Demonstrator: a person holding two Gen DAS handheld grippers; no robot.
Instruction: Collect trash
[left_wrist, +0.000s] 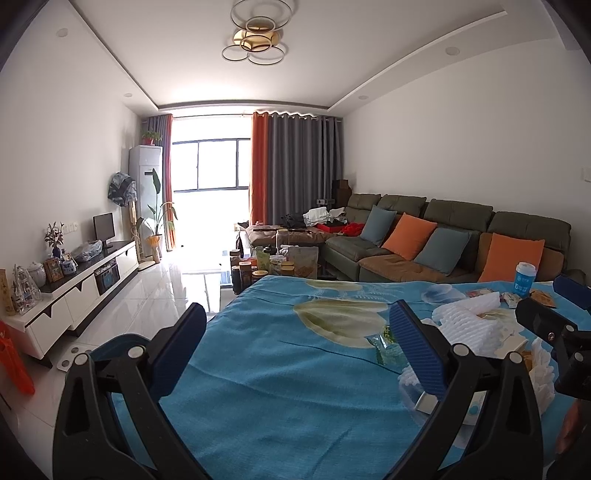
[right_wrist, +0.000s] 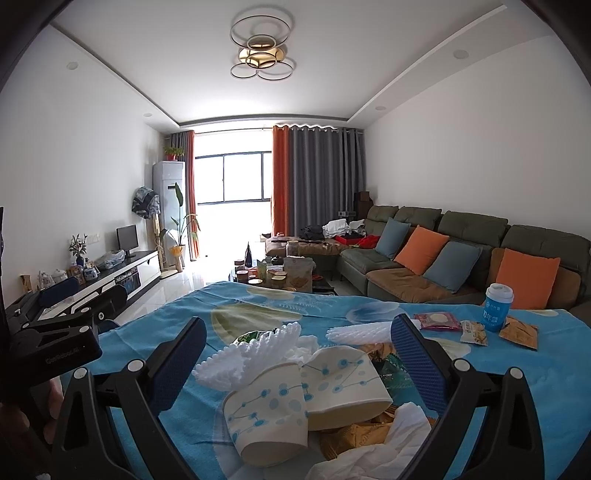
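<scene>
**Sizing up the pile on the blue cloth**

Hovering over the table, my right gripper (right_wrist: 297, 363) has its fingers spread wide with nothing between the pads; my left gripper (left_wrist: 295, 347) is spread as well and empty, held over bare blue tablecloth (left_wrist: 258, 387) to the left of the litter; the trash lies heaped on the near right part of the cloth, straight ahead of my right hand; nearest is a tipped paper cup (right_wrist: 267, 417) with a second crushed cup (right_wrist: 347, 384) touching it, white foam netting (right_wrist: 243, 356) behind them, crumpled tissue (right_wrist: 391, 439) and a brownish wrapper (right_wrist: 354, 435) at the near edge; farther right sit snack packets (right_wrist: 474, 332) and an upright blue cup (right_wrist: 498, 308); I judge all of it light and easily crushed; the paper cup is thin-walled, so I would pinch it across the rim or one wall, gently; the netting is springy and should catch anywhere; the tissue is limp and may trail; the foil packets look slippery and lie flat, so an edge is the place; the cloth may ruck if I scrape it; open room lies left, while the table's right edge and the blue cup crowd that side.
</scene>
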